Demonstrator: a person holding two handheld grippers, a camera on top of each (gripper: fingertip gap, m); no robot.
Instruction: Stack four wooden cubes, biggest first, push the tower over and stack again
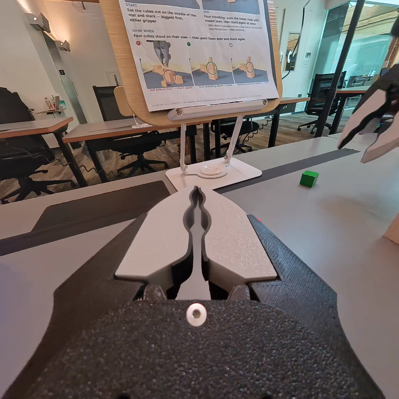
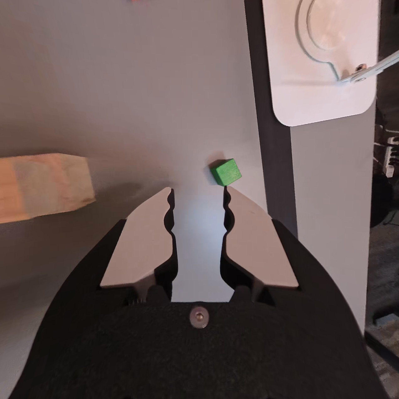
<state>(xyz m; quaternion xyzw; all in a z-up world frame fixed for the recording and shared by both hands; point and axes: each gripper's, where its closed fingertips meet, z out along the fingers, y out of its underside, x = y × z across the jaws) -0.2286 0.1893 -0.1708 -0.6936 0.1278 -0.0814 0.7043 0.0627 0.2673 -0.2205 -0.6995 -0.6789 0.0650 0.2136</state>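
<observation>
A small green cube (image 2: pixel 226 175) lies on the grey table (image 2: pixel 129 86), just past my right gripper's right fingertip (image 2: pixel 226 190). My right gripper (image 2: pixel 198 190) hovers above the table, open, with nothing between its pads. The cube also shows in the left wrist view (image 1: pixel 309 178), at the right, with the right gripper (image 1: pixel 354 153) above and beyond it. My left gripper (image 1: pixel 197 190) is shut with nothing between its pads, low over the table and pointing at a white stand base (image 1: pixel 216 172).
A pale wooden block (image 2: pixel 43 187) lies at the left of the right wrist view; its corner shows in the left wrist view (image 1: pixel 394 228). The stand holds a wooden board with a printed sheet (image 1: pixel 198 54). A dark strip (image 1: pixel 302 164) crosses the table. Desks and office chairs stand behind. Some 30 centimetres of space lies between my two pairs of fingers. From the right gripper's tips to the small green cube (image 2: pixel 226 175) is close to 6 centimetres.
</observation>
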